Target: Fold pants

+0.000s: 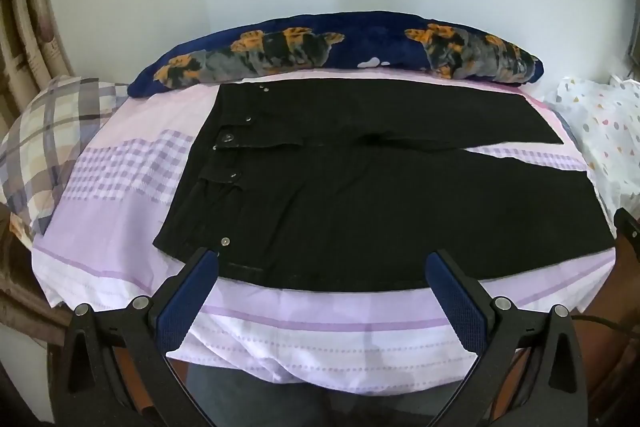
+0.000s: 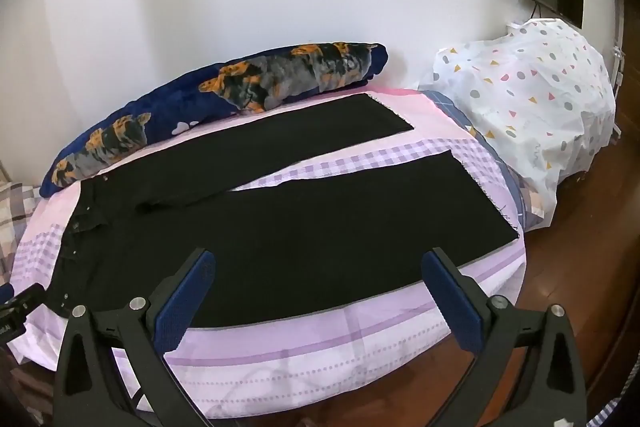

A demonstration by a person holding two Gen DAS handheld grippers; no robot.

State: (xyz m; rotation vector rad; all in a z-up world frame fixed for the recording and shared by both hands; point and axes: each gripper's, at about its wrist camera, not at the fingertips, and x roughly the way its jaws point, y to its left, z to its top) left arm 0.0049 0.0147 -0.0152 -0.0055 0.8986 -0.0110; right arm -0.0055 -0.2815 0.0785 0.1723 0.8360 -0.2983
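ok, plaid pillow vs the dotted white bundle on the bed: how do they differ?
1. Pattern: the plaid pillow has grey, blue and tan checks; the dotted bundle is white with small coloured dots and triangles.
2. Place: the pillow sits by the waistband end of the pants, the bundle beyond the leg hems.
3. Surface: the pillow looks like smooth cloth, the bundle crinkled.
Shared: both lie at the bed's edges, clear of the pants.
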